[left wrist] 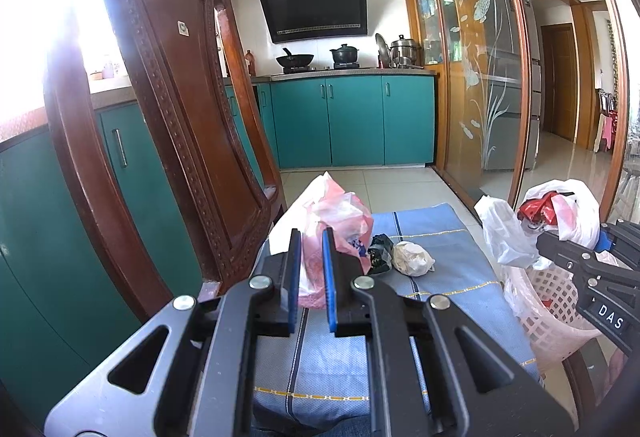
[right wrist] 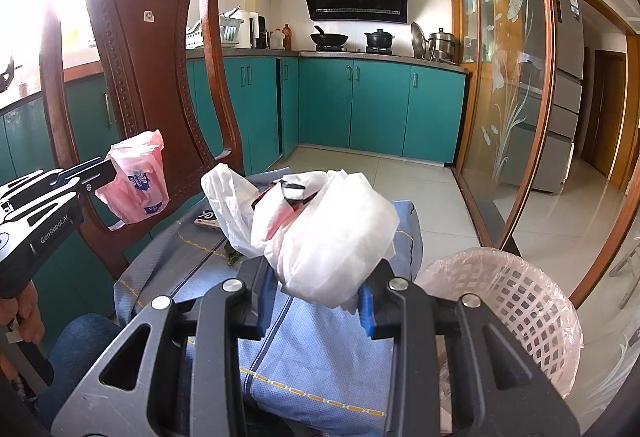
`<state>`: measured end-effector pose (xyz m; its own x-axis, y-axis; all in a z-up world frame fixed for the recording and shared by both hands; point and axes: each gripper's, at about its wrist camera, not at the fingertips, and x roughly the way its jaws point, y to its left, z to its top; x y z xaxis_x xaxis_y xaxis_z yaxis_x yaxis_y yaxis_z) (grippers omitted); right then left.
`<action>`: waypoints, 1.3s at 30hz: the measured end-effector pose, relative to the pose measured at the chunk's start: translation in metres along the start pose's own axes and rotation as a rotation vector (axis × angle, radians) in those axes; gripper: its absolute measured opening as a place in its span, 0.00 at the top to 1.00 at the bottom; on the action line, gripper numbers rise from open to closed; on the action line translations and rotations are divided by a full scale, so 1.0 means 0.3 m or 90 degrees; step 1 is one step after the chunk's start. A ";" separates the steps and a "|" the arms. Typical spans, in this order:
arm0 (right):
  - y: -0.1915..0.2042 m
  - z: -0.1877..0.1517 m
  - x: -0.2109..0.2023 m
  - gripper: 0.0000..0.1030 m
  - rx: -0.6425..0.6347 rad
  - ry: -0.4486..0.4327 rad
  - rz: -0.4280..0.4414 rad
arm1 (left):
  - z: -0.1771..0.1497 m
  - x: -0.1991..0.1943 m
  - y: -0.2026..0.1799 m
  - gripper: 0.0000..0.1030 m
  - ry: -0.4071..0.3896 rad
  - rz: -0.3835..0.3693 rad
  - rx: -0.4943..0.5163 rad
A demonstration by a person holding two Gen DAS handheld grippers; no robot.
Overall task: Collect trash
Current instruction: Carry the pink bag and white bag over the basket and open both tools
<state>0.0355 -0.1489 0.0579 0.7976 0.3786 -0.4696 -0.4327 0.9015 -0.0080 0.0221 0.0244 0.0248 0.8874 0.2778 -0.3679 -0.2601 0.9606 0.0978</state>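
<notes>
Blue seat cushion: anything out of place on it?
Yes: a crumpled white paper ball and a dark crumpled wrapper lie loose on the blue cushion, not in the lined basket.

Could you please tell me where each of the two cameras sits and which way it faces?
Left wrist: on the left gripper, facing the stove; it grips a pink bag over the blue cushion; the right gripper shows.
Right wrist: on the right gripper, holding a white bag beside the basket; the left gripper and hand show.
Shared: chair, stove, cushion, basket, both bags.
</notes>
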 end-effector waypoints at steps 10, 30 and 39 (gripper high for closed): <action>0.002 -0.005 -0.003 0.67 0.001 0.002 0.003 | -0.001 0.001 -0.001 0.89 0.001 0.000 -0.001; -0.502 -0.203 -0.060 0.67 0.152 0.076 -0.213 | 0.024 0.164 -0.305 0.89 0.063 -0.296 0.017; -0.648 -0.292 -0.098 0.63 0.214 0.121 -0.266 | -0.036 0.315 -0.698 0.79 0.175 -0.563 0.071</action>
<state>0.0593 -0.3536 -0.0041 0.7690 -0.0416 -0.6379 0.0862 0.9955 0.0391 0.1563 -0.1505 -0.0406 0.6213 -0.5530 -0.5551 0.5175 0.8216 -0.2393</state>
